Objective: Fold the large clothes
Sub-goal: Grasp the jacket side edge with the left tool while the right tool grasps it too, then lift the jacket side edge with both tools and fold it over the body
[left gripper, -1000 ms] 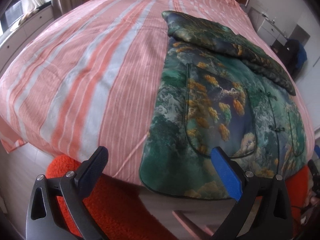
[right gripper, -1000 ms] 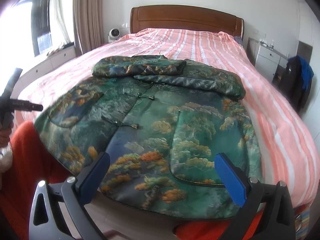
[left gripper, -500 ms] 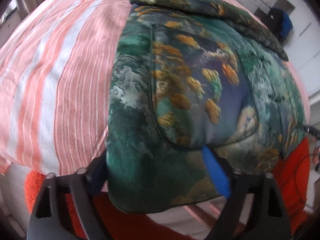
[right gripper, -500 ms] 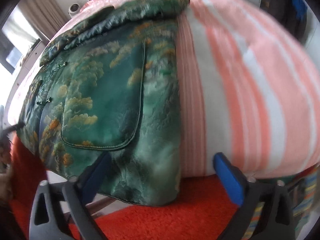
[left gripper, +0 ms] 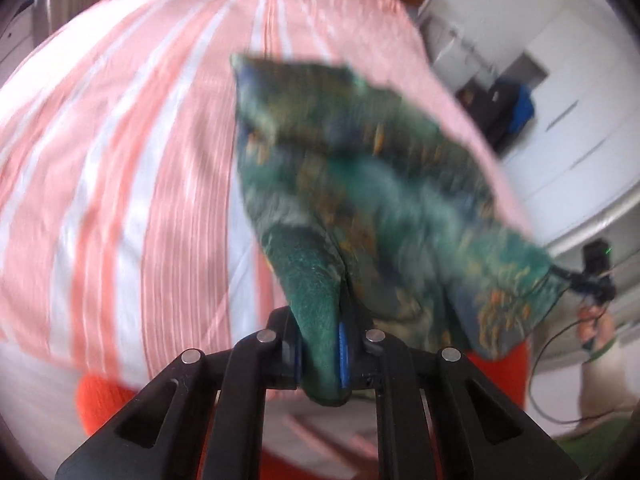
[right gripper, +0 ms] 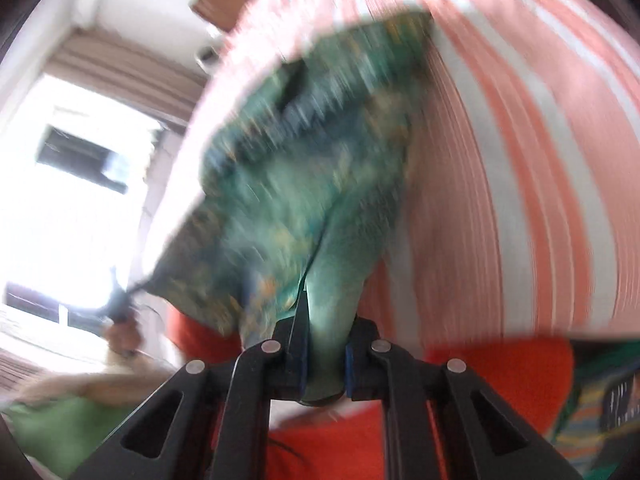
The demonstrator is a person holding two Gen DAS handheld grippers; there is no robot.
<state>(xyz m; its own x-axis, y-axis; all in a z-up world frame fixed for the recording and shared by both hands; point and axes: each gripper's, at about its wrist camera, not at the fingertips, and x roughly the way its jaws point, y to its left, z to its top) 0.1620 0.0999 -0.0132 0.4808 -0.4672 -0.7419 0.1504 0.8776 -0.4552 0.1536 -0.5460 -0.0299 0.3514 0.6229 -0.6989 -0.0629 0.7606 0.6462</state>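
Note:
A green brocade jacket (left gripper: 360, 184) with orange and blue landscape print lies on the pink striped bed (left gripper: 120, 160), its near hem lifted off the sheet. My left gripper (left gripper: 319, 354) is shut on the hem's left corner. My right gripper (right gripper: 326, 364) is shut on the hem's right corner; the jacket (right gripper: 312, 168) stretches away from it toward the headboard. The right gripper also shows in the left wrist view (left gripper: 588, 280), holding the far corner. Both views are motion-blurred.
An orange rug (right gripper: 500, 380) lies on the floor at the foot of the bed. A white nightstand (left gripper: 452, 44) and a dark bag (left gripper: 508, 108) stand on the right side. A window (right gripper: 80, 152) and curtain are on the left.
Both grippers went from open around the jacket's bottom corners to shut on them. The hem has come up off the bed's edge and both cameras are moving fast.

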